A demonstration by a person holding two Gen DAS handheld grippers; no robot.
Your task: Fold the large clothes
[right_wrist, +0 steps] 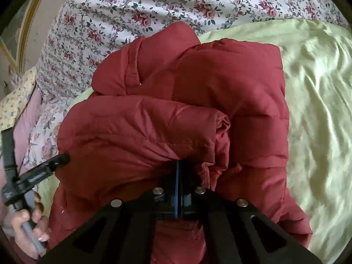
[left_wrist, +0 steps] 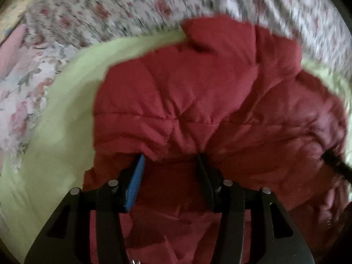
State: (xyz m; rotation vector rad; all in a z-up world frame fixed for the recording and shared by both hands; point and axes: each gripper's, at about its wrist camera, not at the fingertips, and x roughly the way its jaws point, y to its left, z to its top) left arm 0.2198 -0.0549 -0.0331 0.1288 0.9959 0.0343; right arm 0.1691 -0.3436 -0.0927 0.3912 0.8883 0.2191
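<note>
A red quilted puffer jacket lies bunched on a pale green sheet. My left gripper is open, its blue-padded fingers spread over a fold of the jacket without pinching it. The view is motion-blurred. In the right wrist view the jacket is partly folded over itself. My right gripper is shut on a gathered edge of the jacket near its lower middle. The left gripper shows at the left edge of the right wrist view, held in a hand, beside the jacket.
A floral duvet or pillow lies along the far side of the bed. A pink and floral cloth lies at the left. The green sheet spreads wrinkled to the right of the jacket.
</note>
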